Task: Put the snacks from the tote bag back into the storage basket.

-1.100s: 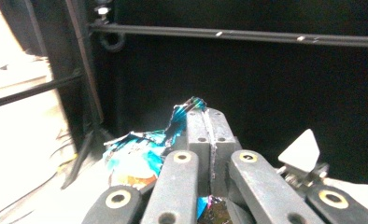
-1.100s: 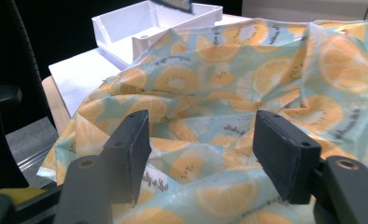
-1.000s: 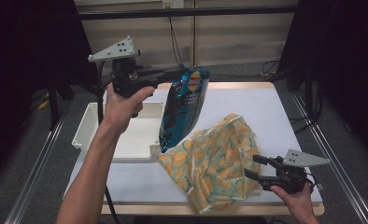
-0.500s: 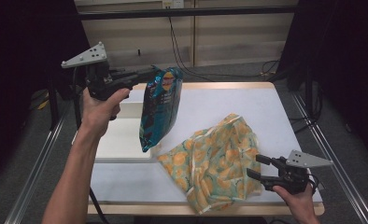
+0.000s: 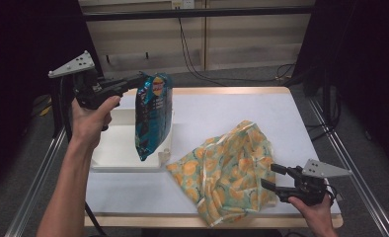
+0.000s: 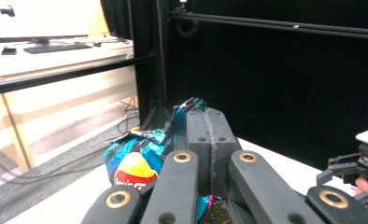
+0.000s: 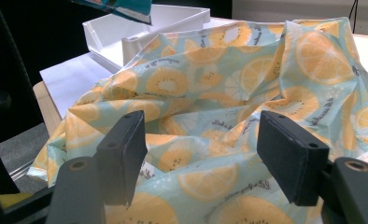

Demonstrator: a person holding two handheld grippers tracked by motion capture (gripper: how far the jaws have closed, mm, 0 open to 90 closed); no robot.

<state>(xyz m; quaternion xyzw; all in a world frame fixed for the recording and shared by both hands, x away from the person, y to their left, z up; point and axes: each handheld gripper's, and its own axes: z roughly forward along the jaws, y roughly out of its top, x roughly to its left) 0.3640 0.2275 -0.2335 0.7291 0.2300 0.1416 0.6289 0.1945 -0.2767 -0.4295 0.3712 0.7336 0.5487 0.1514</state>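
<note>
A blue chip bag (image 5: 153, 116) hangs upright from its crumpled top edge, with my left gripper (image 5: 141, 80) shut on it. It dangles above the right end of a white tray (image 5: 113, 153). In the left gripper view the jaws (image 6: 209, 122) press together on the bag's top (image 6: 135, 161). A cloth bag printed with orange slices (image 5: 229, 170) lies crumpled at the front right of the table. My right gripper (image 5: 272, 177) stands open at its right edge, jaws pointing at the cloth. In the right gripper view the cloth bag (image 7: 247, 88) spreads beyond the wide-apart jaws (image 7: 201, 156).
The white table (image 5: 242, 106) has free room at the back right. The tray (image 7: 140, 23) sits at the left, its near wall close to the cloth bag. A metal frame rail (image 5: 39, 173) runs along the table's left side, another (image 5: 350, 163) along the right.
My left gripper has carried the chip bag to the left and a little down, from above the cloth bag to above the tray. The right gripper has stayed put.
</note>
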